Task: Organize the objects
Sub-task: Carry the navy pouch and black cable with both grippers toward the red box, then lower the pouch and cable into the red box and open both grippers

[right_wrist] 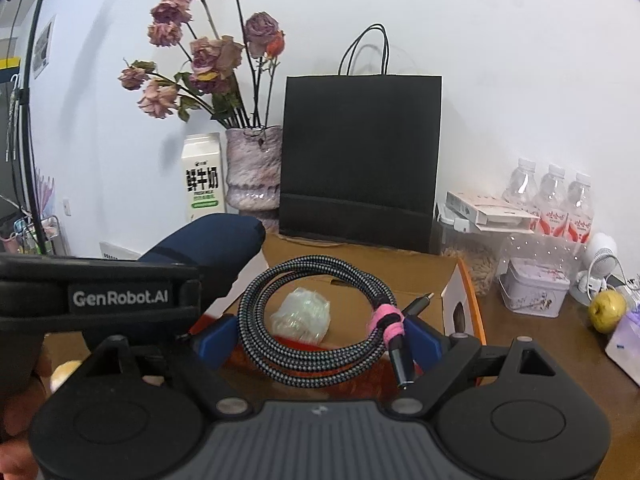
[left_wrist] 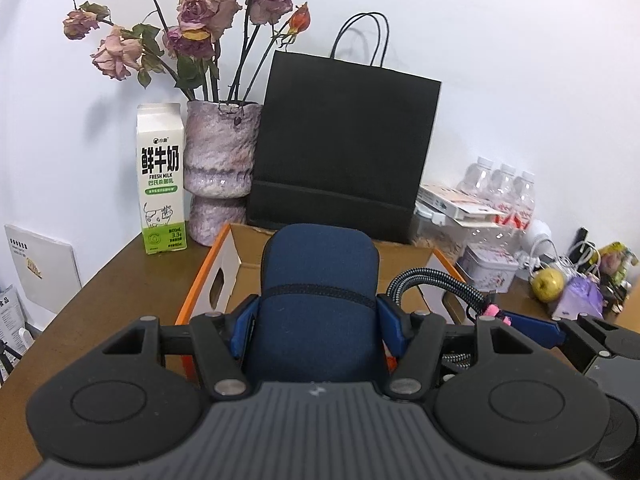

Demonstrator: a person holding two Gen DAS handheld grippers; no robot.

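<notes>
My left gripper (left_wrist: 316, 320) is shut on a navy blue fabric pouch (left_wrist: 316, 292), its blue pads pressed on both sides. The pouch hangs above the near edge of an orange-trimmed cardboard box (left_wrist: 224, 264). In the right wrist view my right gripper (right_wrist: 320, 340) is shut on a coiled black-and-grey braided cable (right_wrist: 312, 364) bound with a pink tie (right_wrist: 386, 320). The coil hovers over the same box (right_wrist: 400, 276), where a clear plastic packet (right_wrist: 302, 316) lies. The pouch (right_wrist: 208, 240) shows at the left, beside the coil.
Behind the box stand a black paper bag (left_wrist: 344, 148), a vase of dried roses (left_wrist: 218, 172) and a milk carton (left_wrist: 160, 180). To the right are water bottles (right_wrist: 552, 200), a tin (right_wrist: 534, 288) and an apple (right_wrist: 608, 310) on the wooden table (left_wrist: 120, 292).
</notes>
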